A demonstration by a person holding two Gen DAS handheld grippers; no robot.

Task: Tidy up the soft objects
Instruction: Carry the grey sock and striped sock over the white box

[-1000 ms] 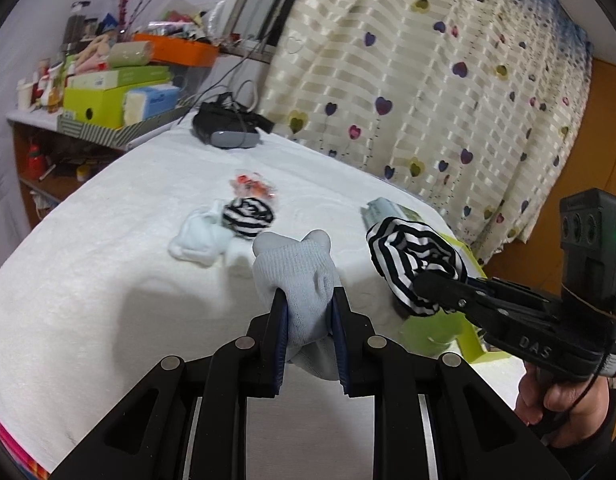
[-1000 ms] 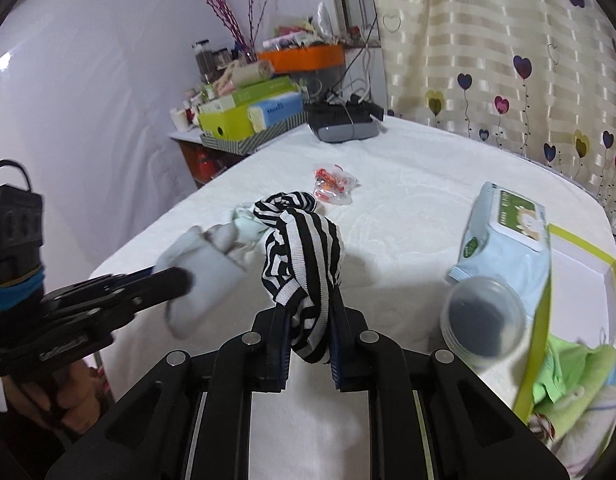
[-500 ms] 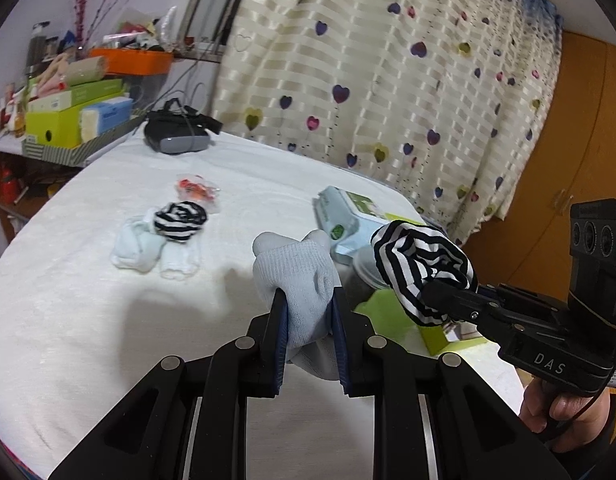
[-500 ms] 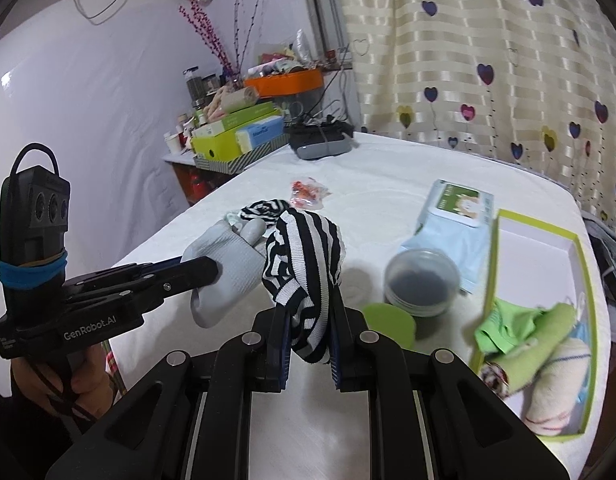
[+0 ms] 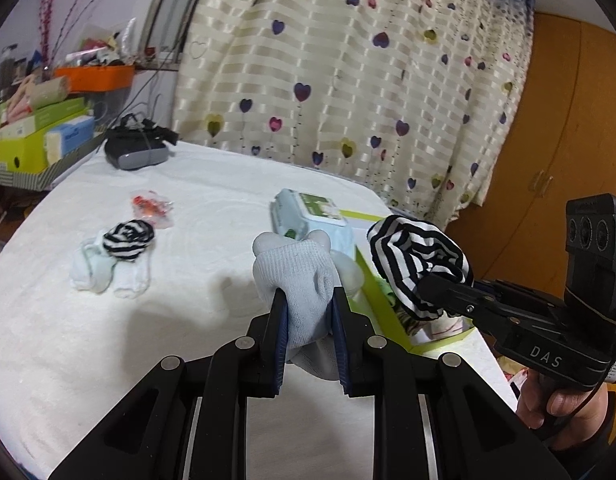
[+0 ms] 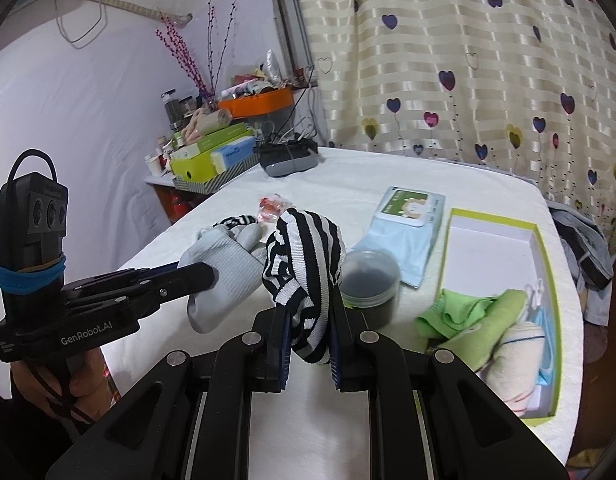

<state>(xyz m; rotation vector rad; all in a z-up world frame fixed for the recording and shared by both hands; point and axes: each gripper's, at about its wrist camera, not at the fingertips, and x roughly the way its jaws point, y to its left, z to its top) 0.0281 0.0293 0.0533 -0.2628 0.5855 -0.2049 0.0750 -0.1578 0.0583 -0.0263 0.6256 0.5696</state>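
Note:
My left gripper (image 5: 306, 300) is shut on a pale grey sock (image 5: 296, 276), held above the white-covered table (image 5: 108, 340). My right gripper (image 6: 308, 312) is shut on a black-and-white striped sock (image 6: 304, 256), which also shows at the right of the left wrist view (image 5: 415, 264). Both socks hang side by side in the air, just left of a green-rimmed box (image 6: 495, 236). That box holds green cloth (image 6: 463, 312) and a cream rolled cloth (image 6: 515, 356). Another striped sock (image 5: 128, 236) lies on white socks (image 5: 108, 272) farther left on the table.
A wipes pack (image 6: 407, 216) and a round dark plastic container (image 6: 369, 276) sit beside the box. A small red-and-clear packet (image 5: 152, 208) and a grey device with cables (image 5: 136, 152) lie farther back. Cluttered shelves (image 5: 40, 132) stand at the left, a heart-print curtain (image 5: 347, 80) behind.
Both grippers have carried their socks rightward and slightly up, away from the sock pile and toward the green-rimmed box. The grips are unchanged.

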